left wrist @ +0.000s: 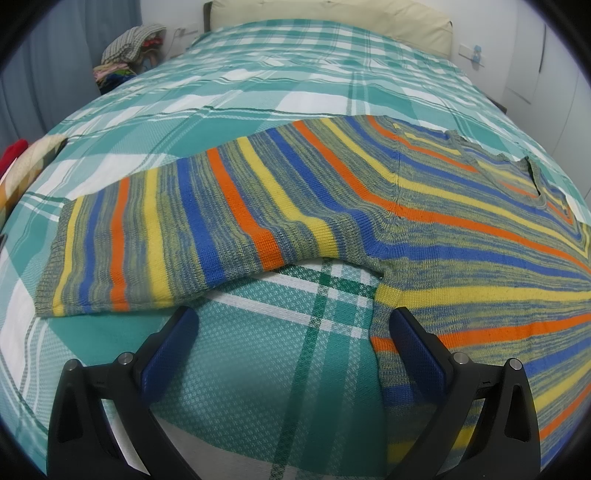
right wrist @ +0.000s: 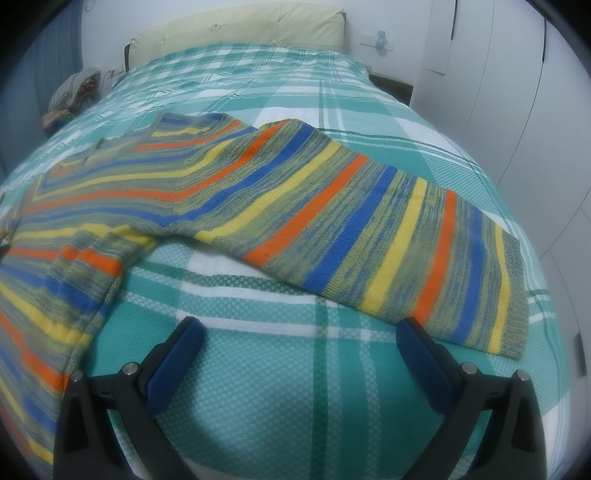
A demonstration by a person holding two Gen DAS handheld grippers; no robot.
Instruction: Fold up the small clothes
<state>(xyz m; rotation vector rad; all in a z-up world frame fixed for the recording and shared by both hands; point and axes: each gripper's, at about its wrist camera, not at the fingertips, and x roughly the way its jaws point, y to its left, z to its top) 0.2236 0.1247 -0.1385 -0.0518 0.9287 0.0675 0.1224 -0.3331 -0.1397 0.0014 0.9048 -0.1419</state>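
Observation:
A striped knit sweater in blue, orange, yellow and grey-green lies flat on the bed, sleeves spread out. In the left wrist view its left sleeve runs to the left and the body fills the right side. My left gripper is open and empty, just in front of the underarm; its right finger lies over the body's side edge. In the right wrist view the other sleeve runs to the right. My right gripper is open and empty, just in front of that sleeve near its cuff.
The bed has a teal and white plaid cover and a cream headboard. A pile of clothes sits beside the bed at the far left. White wardrobe doors stand on the right.

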